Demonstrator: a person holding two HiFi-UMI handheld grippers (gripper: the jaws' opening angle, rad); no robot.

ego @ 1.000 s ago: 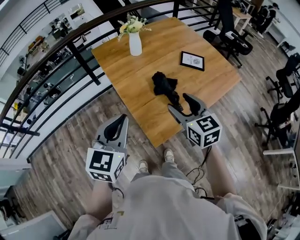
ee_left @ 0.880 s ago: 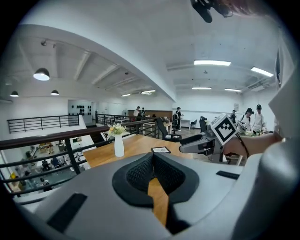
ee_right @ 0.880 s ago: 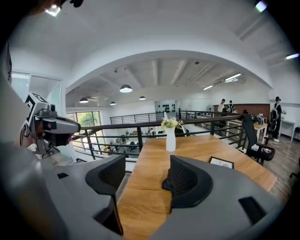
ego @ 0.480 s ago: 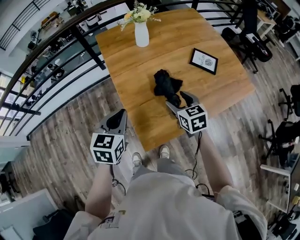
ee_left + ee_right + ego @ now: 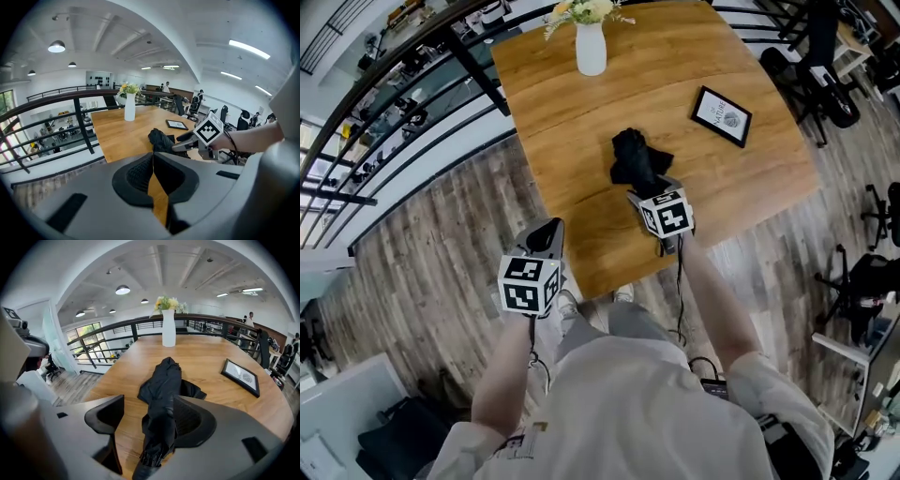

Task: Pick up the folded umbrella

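The folded black umbrella (image 5: pixel 635 157) lies crumpled on the wooden table (image 5: pixel 572 122), its handle end toward the near edge. My right gripper (image 5: pixel 649 194) is open at that near end. In the right gripper view the umbrella (image 5: pixel 161 394) runs lengthwise between the two fingers (image 5: pixel 107 416), close against the right one, and nothing is clamped on it. My left gripper (image 5: pixel 550 228) hangs shut over the floor just off the table's near left edge. In the left gripper view its pads (image 5: pixel 140 173) meet, with the umbrella (image 5: pixel 160 139) beyond them.
A white vase (image 5: pixel 591 47) of flowers stands at the table's far side, and a black picture frame (image 5: pixel 722 115) lies to the umbrella's right. A dark railing (image 5: pixel 412 94) runs along the left. Office chairs (image 5: pixel 825 70) stand at the far right.
My right gripper has moved forward over the table until the umbrella's near end lies between its jaws. The left gripper has stayed off the table's edge, shut.
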